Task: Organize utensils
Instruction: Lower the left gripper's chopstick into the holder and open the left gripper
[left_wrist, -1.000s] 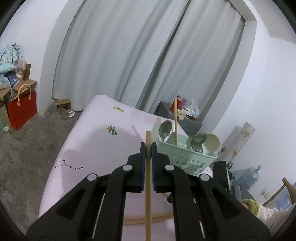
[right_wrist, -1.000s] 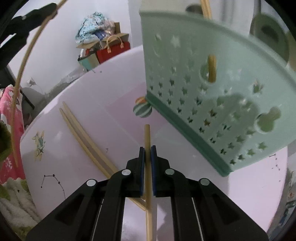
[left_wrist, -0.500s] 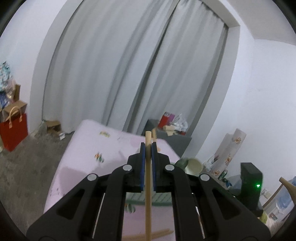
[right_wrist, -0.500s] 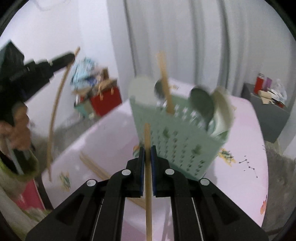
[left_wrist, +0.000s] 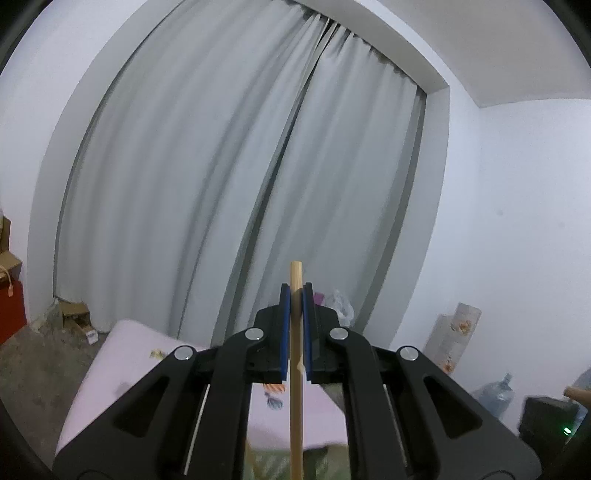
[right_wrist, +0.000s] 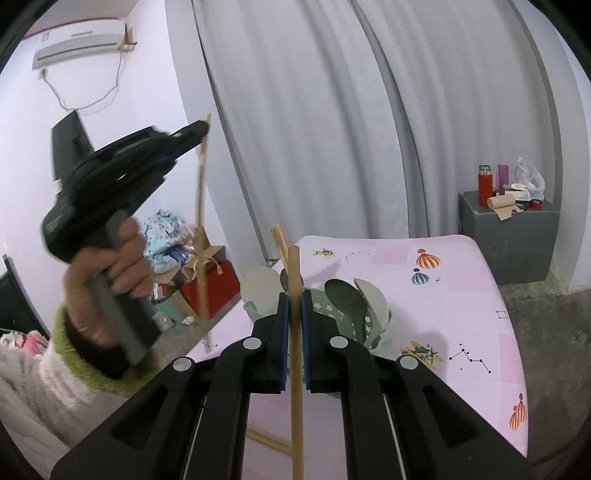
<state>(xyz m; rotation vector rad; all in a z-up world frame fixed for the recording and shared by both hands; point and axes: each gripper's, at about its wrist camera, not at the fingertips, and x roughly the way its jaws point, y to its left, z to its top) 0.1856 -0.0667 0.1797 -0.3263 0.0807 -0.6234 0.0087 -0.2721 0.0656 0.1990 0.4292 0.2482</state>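
My left gripper (left_wrist: 295, 291) is shut on a wooden chopstick (left_wrist: 296, 406) that stands upright between its blue pads, high above the pink table (left_wrist: 110, 362). In the right wrist view a hand holds this left gripper (right_wrist: 202, 128) up at the left, its chopstick (right_wrist: 200, 192) hanging down. My right gripper (right_wrist: 294, 299) is shut on a second chopstick (right_wrist: 294, 258), also upright, in front of the green star-patterned basket (right_wrist: 360, 326). The basket holds spoons (right_wrist: 341, 295) and an upright chopstick (right_wrist: 279, 240). Two more chopsticks (right_wrist: 266, 439) lie on the table under my right gripper.
A grey cabinet (right_wrist: 509, 236) with a red flask and clutter stands beyond the table's far right corner. A red bag (right_wrist: 212, 288) and boxes sit on the floor at the left. Grey curtains fill the back wall. A water bottle (left_wrist: 495, 395) stands at the right.
Both grippers have risen with their chopsticks still clamped. The basket has sunk to the bottom of the left view. The right gripper has drawn up and back from the basket's side.
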